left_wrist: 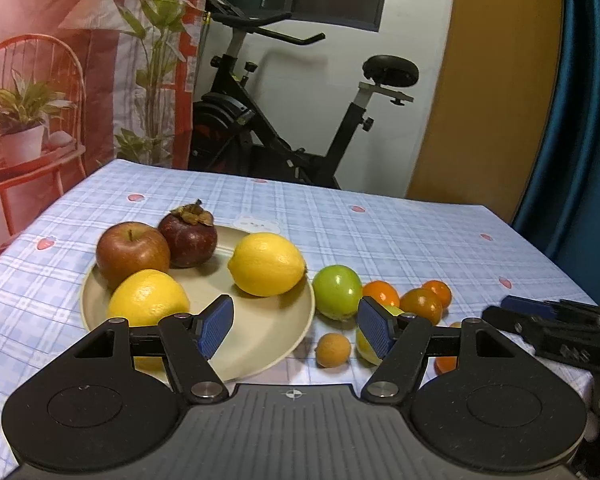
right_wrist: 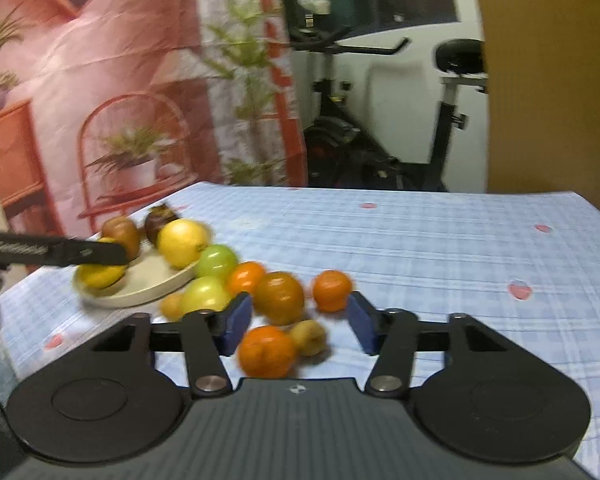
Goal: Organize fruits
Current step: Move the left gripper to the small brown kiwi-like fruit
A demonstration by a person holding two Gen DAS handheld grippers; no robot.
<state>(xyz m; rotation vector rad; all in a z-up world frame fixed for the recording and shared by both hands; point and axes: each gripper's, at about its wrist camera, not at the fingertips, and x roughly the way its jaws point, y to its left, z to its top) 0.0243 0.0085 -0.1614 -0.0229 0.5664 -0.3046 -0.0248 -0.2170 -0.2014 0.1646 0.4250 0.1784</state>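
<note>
A beige plate [left_wrist: 260, 336] on the checked tablecloth holds a red apple [left_wrist: 132, 252], a dark mangosteen [left_wrist: 190, 236] and two lemons [left_wrist: 266, 264]. Right of it lie a green fruit [left_wrist: 337, 291], several oranges [left_wrist: 420, 305] and a small tan fruit [left_wrist: 333, 350]. My left gripper [left_wrist: 296, 326] is open and empty, low over the plate's near right rim. My right gripper [right_wrist: 300, 326] is open and empty, just above an orange [right_wrist: 267, 351] and a small yellow fruit [right_wrist: 309, 337]; it also shows in the left wrist view [left_wrist: 548, 320]. The right wrist view is blurred.
The table [left_wrist: 380, 232] carries a blue checked cloth with pink strawberry marks. An exercise bike [left_wrist: 284, 120] stands behind the far edge. A printed backdrop [left_wrist: 60, 80] hangs at the left, a blue curtain [left_wrist: 580, 120] at the right.
</note>
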